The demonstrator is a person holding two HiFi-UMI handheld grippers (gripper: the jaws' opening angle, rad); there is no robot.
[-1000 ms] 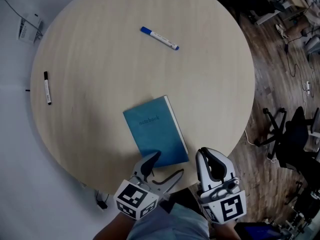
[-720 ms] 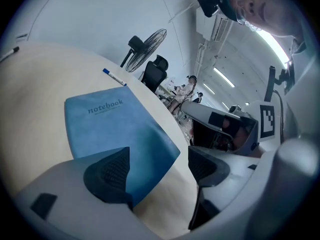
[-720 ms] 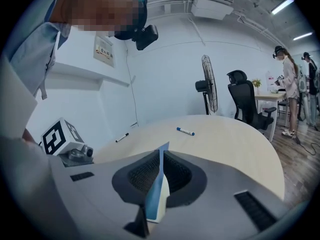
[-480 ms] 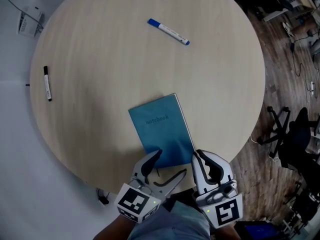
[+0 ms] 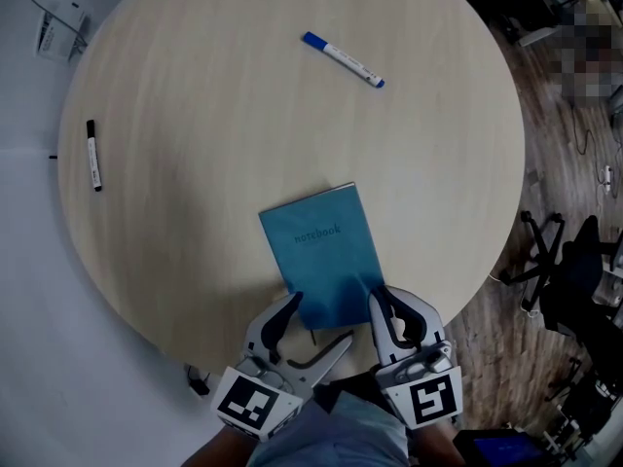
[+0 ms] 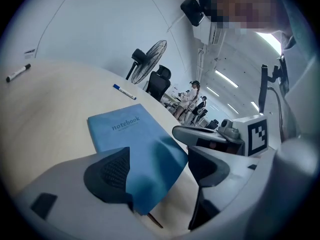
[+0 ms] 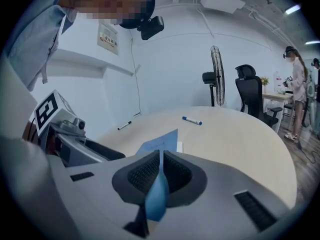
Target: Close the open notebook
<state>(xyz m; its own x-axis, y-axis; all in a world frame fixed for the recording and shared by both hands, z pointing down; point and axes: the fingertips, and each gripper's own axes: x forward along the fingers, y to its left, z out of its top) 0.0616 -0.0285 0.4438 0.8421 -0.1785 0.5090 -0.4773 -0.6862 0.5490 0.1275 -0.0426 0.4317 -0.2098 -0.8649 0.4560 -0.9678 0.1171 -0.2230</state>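
Right gripper (image 7: 160,172): jaws closed on the near right corner of the blue cover of the notebook (image 5: 326,253), which stands up thin between the pads. Left gripper (image 6: 160,170): jaws apart, gripping nothing, with the cover's near edge draped across the gap. The notebook lies title-up at the near edge of the round table (image 5: 195,66), directly ahead of both grippers. Assessment: closing appears all but complete; the next move calls for lowering the pinched corner flat, then releasing it.
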